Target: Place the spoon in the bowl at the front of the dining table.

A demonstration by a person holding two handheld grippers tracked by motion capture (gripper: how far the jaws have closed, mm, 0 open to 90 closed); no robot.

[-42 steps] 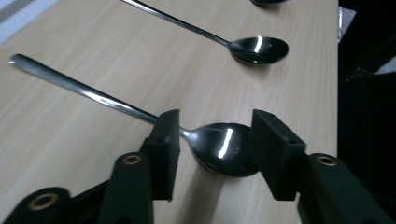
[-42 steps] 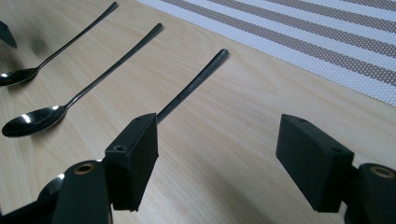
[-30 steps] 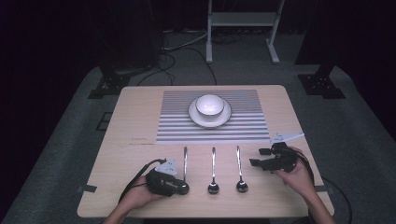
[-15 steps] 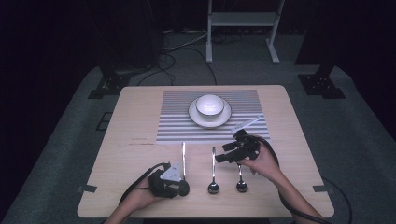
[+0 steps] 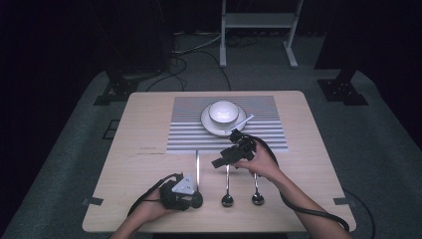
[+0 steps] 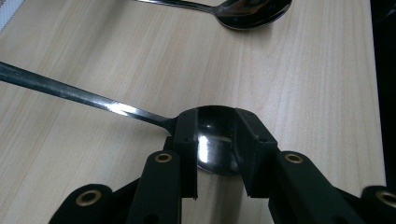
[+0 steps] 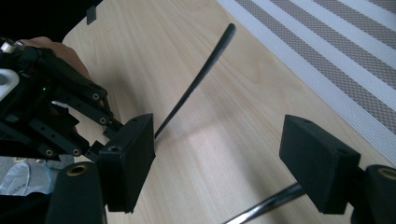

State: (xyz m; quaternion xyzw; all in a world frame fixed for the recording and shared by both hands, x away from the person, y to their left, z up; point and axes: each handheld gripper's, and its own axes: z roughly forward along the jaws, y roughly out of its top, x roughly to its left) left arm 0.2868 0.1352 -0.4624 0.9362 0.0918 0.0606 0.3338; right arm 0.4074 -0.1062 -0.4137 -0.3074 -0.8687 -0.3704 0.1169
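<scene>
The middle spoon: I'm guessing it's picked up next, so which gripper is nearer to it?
Right. The right gripper hovers open just above the middle spoon handle; the left gripper sits one spoon over, closed on the left spoon.

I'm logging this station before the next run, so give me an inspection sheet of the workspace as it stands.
Surface: wooden table with a striped placemat at the far middle.
Job's things: three spoons in a row at the near edge: left spoon, middle spoon, right spoon; a white bowl sits on a saucer on the placemat.
Clutter: tape pieces on the table's near corners.
Grippers: left gripper shut on the left spoon's bowl; right gripper open above the middle spoon's handle.
Cables: one trails from each gripper; more lie on the floor behind.
Surroundings: dark room, grey carpet, stand legs.
</scene>
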